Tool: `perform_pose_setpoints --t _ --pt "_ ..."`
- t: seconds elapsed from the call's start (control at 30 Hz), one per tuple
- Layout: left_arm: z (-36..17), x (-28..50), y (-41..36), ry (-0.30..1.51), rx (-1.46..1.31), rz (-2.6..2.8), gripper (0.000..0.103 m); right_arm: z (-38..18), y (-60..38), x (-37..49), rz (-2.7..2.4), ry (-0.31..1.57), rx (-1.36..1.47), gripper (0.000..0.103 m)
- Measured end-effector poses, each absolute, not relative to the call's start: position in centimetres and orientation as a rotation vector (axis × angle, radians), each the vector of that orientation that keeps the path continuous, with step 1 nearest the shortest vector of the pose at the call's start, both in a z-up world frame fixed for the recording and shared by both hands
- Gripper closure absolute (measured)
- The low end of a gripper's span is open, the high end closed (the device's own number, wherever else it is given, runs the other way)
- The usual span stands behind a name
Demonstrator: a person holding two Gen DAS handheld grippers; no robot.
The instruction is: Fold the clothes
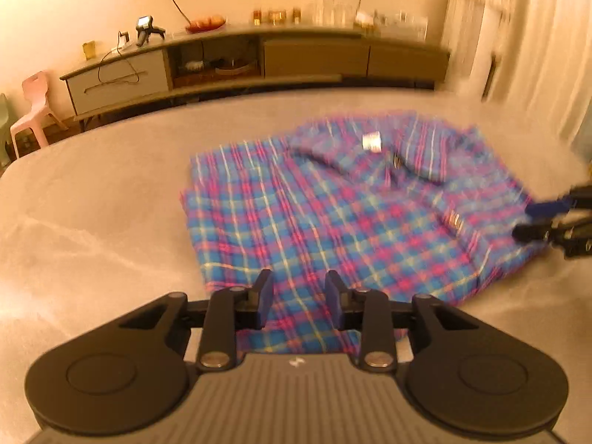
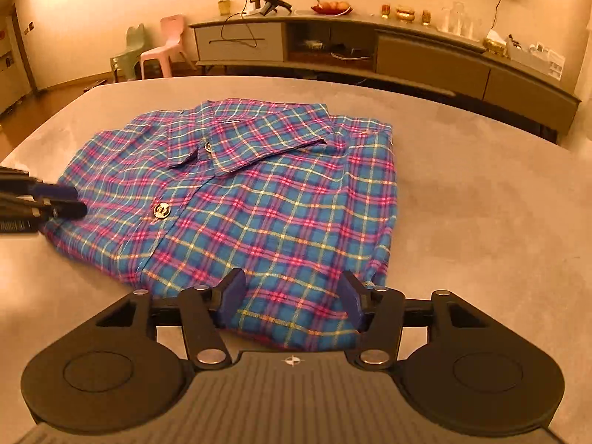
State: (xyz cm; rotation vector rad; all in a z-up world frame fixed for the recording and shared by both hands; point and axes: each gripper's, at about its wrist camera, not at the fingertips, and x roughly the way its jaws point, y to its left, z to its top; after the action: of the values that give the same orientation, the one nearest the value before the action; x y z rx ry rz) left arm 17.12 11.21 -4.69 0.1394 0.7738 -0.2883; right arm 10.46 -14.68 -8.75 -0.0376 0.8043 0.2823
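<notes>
A folded blue, pink and yellow plaid shirt (image 1: pixel 314 214) (image 2: pixel 259 203) lies flat on the grey table (image 1: pixel 92 222) (image 2: pixel 481 222), collar and gold buttons facing up. My left gripper (image 1: pixel 299 296) hovers over one side edge of the shirt with its blue pads apart and no cloth pinched between them. From the right wrist view it shows at the left edge, the left gripper (image 2: pixel 76 201) just above the fabric. My right gripper (image 2: pixel 292 296) stands open wide over the shirt's opposite edge, and it appears again as the right gripper (image 1: pixel 523 220) at the far right.
A long low sideboard (image 1: pixel 314 55) (image 2: pixel 425 55) runs along the wall behind the table, carrying glasses, a fruit plate and cables. A pink plastic chair (image 1: pixel 33 107) (image 2: pixel 166 44) and a green one (image 2: pixel 127 51) stand on the floor beyond the table's rounded edge.
</notes>
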Motion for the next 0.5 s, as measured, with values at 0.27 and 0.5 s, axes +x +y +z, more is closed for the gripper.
perform_pose_setpoints --t 0.27,0.5 --pt "-6.9 22.9 13.0 0.802 0.137 -0.262 0.060 -7.5 -20.0 17.9 0.156 0.694 0.050 0.038" --pt "-7.6 23.2 12.3 0.731 0.145 -0.363 0.097 -9.6 -19.5 20.0 0.272 0.729 0.027 0.097"
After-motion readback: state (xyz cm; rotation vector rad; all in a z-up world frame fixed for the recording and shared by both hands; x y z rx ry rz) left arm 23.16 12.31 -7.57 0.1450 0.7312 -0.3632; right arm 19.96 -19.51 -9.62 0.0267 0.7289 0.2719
